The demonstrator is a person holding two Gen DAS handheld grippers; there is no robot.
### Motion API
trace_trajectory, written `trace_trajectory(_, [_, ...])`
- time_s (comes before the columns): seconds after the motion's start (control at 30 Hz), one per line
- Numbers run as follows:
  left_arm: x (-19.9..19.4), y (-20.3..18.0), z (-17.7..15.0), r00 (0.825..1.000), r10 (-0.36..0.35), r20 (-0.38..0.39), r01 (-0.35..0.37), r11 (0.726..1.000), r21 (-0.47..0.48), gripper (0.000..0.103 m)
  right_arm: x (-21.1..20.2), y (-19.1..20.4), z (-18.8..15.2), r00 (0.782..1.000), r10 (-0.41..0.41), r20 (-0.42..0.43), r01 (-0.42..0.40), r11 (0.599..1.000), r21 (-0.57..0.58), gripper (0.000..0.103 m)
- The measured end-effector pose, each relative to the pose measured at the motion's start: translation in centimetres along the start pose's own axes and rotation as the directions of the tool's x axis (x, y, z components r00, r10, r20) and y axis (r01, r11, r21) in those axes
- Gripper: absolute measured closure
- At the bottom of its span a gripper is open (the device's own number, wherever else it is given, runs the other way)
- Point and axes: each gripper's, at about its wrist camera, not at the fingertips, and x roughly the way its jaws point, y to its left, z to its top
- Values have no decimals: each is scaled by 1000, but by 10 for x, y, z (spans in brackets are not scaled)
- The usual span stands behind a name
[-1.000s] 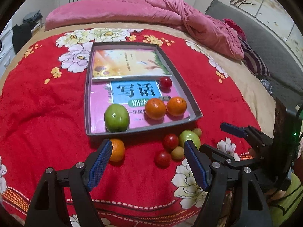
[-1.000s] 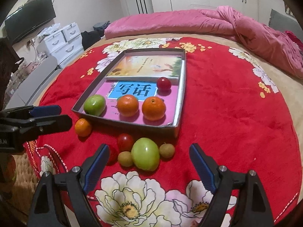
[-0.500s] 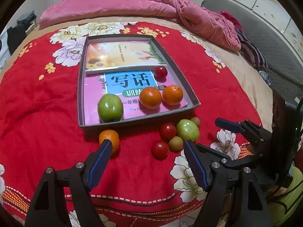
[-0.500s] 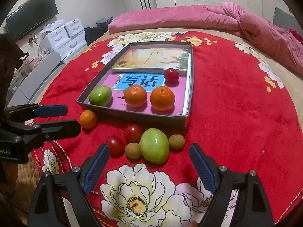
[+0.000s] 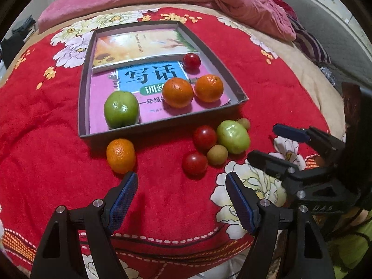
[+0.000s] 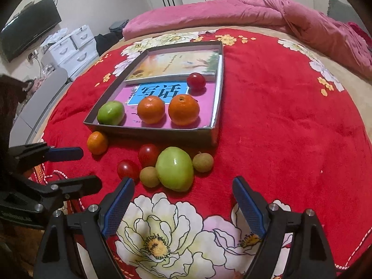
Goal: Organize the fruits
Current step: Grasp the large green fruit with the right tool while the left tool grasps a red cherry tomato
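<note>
- Grey tray sits on the red floral blanket, two books lining its floor. Already in it: a green apple, two oranges, one cherry tomato.
- Loose on the blanket, just outside the tray's near wall: a small orange off by itself; then a tight cluster of a second green apple, two tomatoes and two small brown fruits.
- Left gripper: jaws wide apart, nothing between them, low over the blanket; its left pad sits just beside the small orange.
- Right gripper: also wide open and empty, aimed at the cluster, green apple roughly centred ahead.
- Step in hand, by my reading: approach to a pick; tray part-filled, six pieces left outside.
- Next move probably calls for shifting the left jaws sideways to straddle the small orange, then closing gently.
- The cluster touches itself, so the apple wants a clean straddle or its neighbours will roll.
</note>
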Motion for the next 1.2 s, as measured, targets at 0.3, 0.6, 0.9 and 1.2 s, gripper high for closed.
trace_trajectory(0.3, [8,3,-3,1000,-15,-21,15,1000,-1,24,8,-2,-3,999,37,-24,-37,999,16,20])
trace_trajectory(0.6, [20,1,-3,999,-42,-22,43,999,12,34,22,0,-5,997,47,-54,-46,999,22,45])
trace_trajectory(0.9, [28,-3,-3,997,-77,-31,78,997,15,51,32,0,-2,997,56,-59,-55,998,11,53])
trace_trajectory(1.2, [33,-1,2,995,-98,-30,98,995,8,58,41,-3,9,993,112,-43,-111,993,33,56])
